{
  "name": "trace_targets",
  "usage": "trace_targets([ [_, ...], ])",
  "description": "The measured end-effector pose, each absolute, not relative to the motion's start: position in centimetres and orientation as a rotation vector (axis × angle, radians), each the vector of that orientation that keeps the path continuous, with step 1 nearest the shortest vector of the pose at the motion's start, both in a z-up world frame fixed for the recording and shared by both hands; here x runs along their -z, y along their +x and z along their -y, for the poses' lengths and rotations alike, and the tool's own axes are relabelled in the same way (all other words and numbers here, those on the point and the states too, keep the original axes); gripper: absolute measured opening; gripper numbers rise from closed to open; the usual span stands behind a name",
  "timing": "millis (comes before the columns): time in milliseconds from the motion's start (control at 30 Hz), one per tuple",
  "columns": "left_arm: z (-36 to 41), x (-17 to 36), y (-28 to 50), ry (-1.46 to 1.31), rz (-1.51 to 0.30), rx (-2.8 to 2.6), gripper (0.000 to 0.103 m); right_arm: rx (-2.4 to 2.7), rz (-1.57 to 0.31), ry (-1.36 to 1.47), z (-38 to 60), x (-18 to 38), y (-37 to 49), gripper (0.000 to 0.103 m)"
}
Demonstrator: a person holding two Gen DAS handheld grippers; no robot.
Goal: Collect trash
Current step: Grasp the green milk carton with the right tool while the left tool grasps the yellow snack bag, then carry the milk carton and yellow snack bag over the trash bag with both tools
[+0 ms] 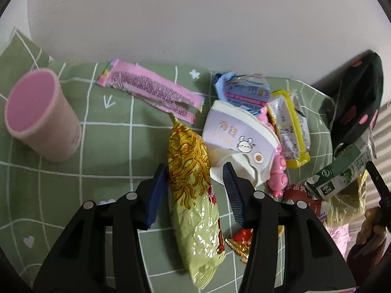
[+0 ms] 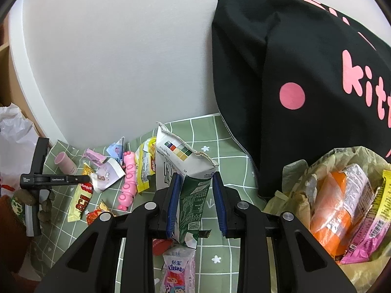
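My right gripper [image 2: 194, 202] clamps a green-and-white milk carton [image 2: 185, 171] at frame centre, above the green checked cloth [image 2: 227, 146]. My left gripper [image 1: 193, 188] hangs open around a yellow-green noodle packet [image 1: 193, 195], a crushed white paper cup [image 1: 234, 144] crowding its right finger. An open trash bag [image 2: 305, 171] sits lower right.

The snack bag [image 1: 193, 195] is glossy, crinkled foil-like plastic. The carton [image 2: 180, 168] is matt printed card with torn edges. The checked cloth [image 1: 107, 146] looks soft and matt.
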State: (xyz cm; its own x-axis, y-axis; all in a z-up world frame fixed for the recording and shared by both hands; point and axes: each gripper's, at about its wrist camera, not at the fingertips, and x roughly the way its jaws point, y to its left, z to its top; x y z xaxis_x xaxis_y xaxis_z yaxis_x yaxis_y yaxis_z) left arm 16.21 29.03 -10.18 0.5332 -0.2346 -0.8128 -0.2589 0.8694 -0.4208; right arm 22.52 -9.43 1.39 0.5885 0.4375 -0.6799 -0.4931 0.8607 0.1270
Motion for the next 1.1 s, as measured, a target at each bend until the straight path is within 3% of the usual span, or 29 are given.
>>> trace_targets([
  [300,-29.5,11.1,19.1,-0.536,-1.06,-0.097,0.047,-0.547,-0.768,-0.079,9.5,-1.0,22.4,0.026],
  [367,-29.6,11.2,19.9,-0.533,-1.081,-0.117,0.03,-0.548,-0.775,-0.075,9.5,-0.9,22.7,0.026],
  [433,-29.3,10.2,20.1,-0.511,-1.058,-0.132,0.029,-0.549,-0.774,-0.066,9.6,-0.9,22.8,0.026],
  [867,-22.8,-3.7,18.2,-0.42,-0.605,0.028,0.029,-0.528,-0.636,-0.045,10.4,-4.8,22.7,0.025],
  [1100,-15.5,-7.7,19.5,-0.289,-0.481,0.177,0.029,-0.463,-0.547,-0.032,12.9,-7.6,21.2,0.025],
])
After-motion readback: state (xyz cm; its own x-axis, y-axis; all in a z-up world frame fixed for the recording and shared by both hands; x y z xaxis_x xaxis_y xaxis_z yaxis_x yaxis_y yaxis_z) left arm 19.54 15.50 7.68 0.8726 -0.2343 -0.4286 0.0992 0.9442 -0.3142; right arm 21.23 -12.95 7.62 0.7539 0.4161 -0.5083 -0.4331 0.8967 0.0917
